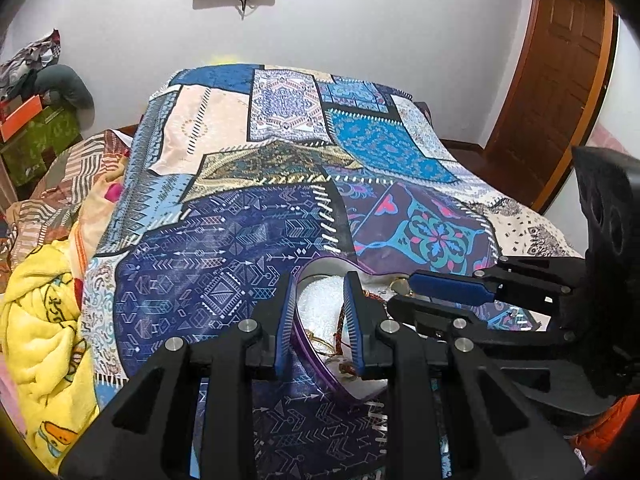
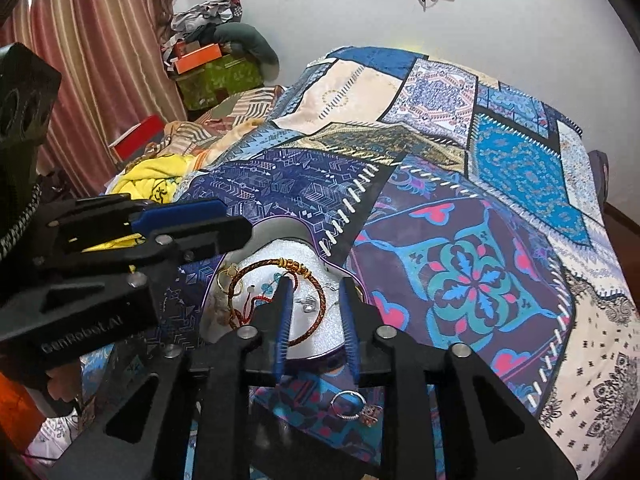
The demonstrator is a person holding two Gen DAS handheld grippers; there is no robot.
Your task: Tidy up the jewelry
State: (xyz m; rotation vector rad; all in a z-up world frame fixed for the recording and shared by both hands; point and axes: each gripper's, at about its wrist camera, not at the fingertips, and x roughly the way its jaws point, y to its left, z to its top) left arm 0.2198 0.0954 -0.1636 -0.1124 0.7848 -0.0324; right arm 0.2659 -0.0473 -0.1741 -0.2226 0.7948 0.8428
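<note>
Both hand-held grippers, left [image 1: 320, 320] and right [image 2: 316, 316], gape, partly hiding the tray [image 2: 316, 354].

The left tool [image 1: 319, 318] hides much of the purple-rimmed tray [image 1: 308, 346]; its small jewelry [image 2: 248, 294] stays indistinct.

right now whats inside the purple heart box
A brown braided bracelet, a red cord bracelet, gold rings and a small silver piece lie on its white lining. The right hand-held gripper hides the near part.

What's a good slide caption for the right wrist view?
Open right gripper over a heart-shaped tray of bracelets.
</note>
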